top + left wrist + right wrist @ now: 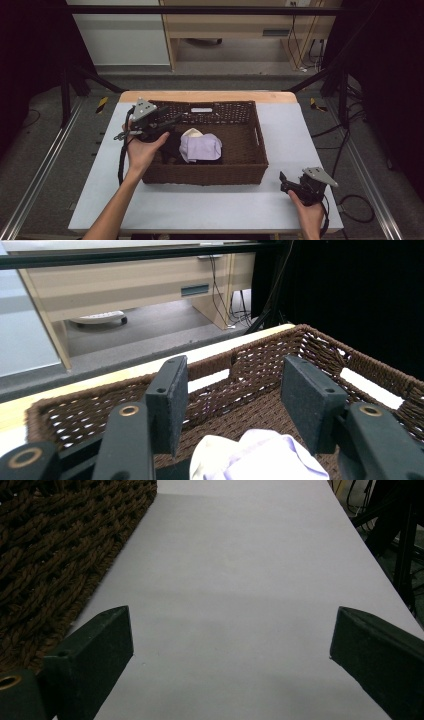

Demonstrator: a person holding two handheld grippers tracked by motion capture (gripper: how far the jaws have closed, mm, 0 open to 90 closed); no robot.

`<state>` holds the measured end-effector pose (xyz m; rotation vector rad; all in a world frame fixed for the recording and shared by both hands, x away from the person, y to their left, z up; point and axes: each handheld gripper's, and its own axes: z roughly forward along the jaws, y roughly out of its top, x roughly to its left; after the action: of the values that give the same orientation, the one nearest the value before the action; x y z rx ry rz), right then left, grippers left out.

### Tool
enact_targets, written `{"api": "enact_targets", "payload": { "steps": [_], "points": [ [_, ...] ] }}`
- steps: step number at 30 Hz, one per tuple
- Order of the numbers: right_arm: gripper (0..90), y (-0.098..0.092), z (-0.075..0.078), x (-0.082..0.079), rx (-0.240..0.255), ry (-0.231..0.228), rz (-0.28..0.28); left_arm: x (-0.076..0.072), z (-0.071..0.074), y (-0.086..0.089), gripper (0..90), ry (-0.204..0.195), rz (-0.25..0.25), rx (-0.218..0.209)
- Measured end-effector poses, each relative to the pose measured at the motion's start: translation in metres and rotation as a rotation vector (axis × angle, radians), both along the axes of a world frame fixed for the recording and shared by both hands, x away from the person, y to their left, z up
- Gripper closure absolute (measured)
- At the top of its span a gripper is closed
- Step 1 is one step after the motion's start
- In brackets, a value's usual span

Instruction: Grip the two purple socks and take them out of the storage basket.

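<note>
A dark brown wicker basket stands in the middle of the white table. Inside it lie a lilac cloth, a cream cloth behind it and dark cloth to the left. My left gripper hovers over the basket's left rim, open and empty. In the left gripper view its jaws stand apart above the lilac cloth, with the basket's far wall ahead. My right gripper rests low at the table's front right, open, nothing between its jaws; the basket's side is to its left.
The white table top has free room right of the basket and along the front edge. A black frame with cables stands around the table. A wooden desk sits beyond the far edge.
</note>
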<state>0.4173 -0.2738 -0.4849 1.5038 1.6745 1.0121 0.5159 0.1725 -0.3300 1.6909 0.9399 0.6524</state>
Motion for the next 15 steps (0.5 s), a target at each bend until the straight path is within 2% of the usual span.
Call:
{"api": "enact_targets", "payload": {
  "steps": [9, 15],
  "points": [
    [4.5, 0.000, 0.000, 0.000, -0.002, 0.000, -0.003, 0.021, -0.024, -0.016, 44.7, 0.057, -0.001, 0.066],
    [4.5, 0.000, 0.000, 0.000, -0.006, 0.002, -0.001, 0.026, -0.040, -0.025, 44.7, 0.087, -0.004, 0.099]
  ]
}}
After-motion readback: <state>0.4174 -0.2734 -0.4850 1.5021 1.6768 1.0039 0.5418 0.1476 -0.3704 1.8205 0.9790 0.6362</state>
